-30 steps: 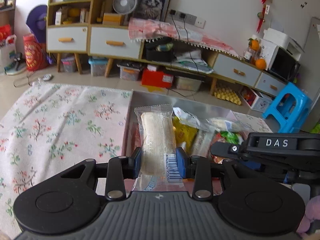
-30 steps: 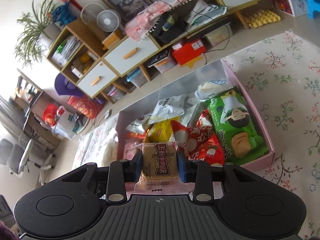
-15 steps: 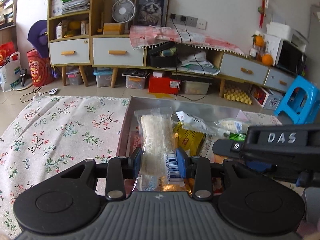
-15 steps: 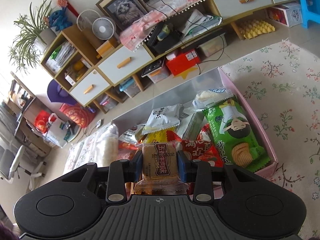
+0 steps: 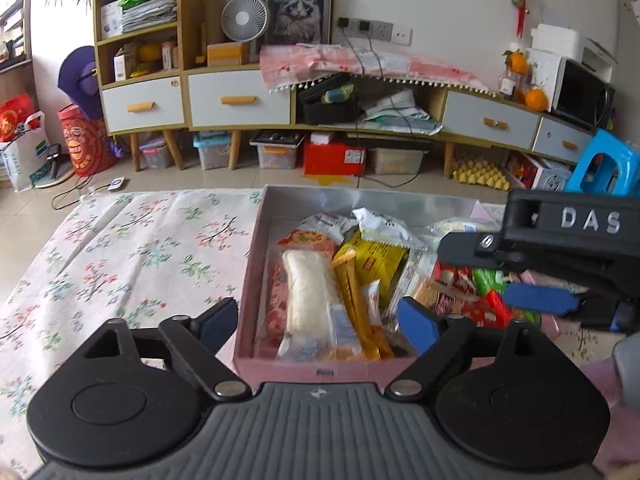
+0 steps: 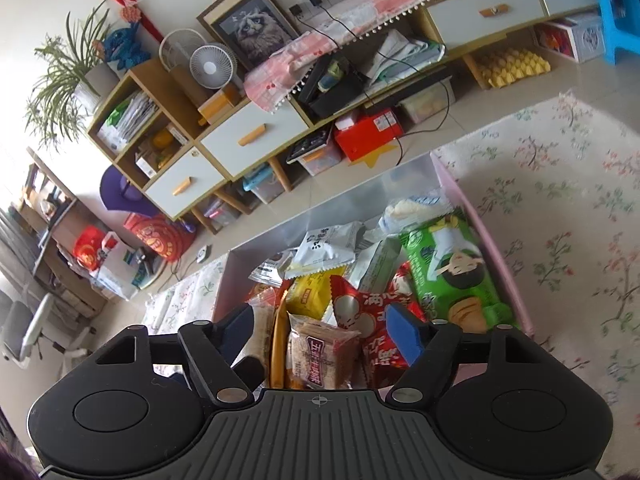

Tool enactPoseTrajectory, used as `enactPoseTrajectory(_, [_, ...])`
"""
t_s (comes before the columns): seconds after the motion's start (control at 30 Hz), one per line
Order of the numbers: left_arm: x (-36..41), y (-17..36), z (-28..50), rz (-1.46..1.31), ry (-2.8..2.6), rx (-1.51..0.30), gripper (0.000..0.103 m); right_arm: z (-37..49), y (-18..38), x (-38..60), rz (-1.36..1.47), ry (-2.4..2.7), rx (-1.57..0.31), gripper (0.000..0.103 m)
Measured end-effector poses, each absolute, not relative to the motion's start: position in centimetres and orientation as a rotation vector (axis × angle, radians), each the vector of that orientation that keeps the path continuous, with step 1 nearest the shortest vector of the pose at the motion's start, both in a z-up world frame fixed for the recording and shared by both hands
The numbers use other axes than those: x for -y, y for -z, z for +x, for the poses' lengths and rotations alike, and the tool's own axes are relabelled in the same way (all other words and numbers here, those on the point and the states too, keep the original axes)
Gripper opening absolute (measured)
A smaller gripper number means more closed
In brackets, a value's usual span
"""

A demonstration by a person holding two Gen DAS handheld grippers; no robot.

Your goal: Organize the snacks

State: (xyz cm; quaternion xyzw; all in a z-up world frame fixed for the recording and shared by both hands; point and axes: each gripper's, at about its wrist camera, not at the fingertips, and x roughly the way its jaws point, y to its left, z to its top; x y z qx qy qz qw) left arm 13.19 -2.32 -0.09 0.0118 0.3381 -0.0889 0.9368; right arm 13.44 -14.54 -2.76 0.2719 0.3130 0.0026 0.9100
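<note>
Pink box (image 5: 256,264) is crowded; I expect packets to ride up over its rim. Both grippers' jaws have just been opening: left gripper (image 5: 316,320) spread over the white bar (image 5: 308,300), right gripper (image 6: 320,332) over the biscuit pack (image 6: 320,356) (both lying loose inside). Withdrawing low risks snagging wrappers.

Box (image 5: 256,240): packed with snacks, little bare floor; rug (image 5: 132,248) left of box: clear; right gripper (image 5: 536,296): crosses above box's right half.
</note>
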Motion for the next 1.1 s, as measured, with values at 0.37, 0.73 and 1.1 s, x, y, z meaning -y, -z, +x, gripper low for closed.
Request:
enactPoseTrajectory(0.37, [0.6, -3.3, 8.8, 0.063, 0.089, -0.746, 0.102, 7.5, -2.4, 14.2, 0.339, 0.073, -0.696, 0.098])
enactPoseTrajectory(0.73, [-1.2, -2.6, 5.1, 0.031, 0.066, -0.864, 0.103, 1.7, -2.4, 10.9, 0.238, 0.066, -0.718, 0.103])
enactPoseTrajectory(1.1, [-1.2, -1.7, 4.0, 0.056, 0.063, -0.870, 0.103, 1.1, 0.8, 10.3, 0.213, 0.044, -0.804, 0.103])
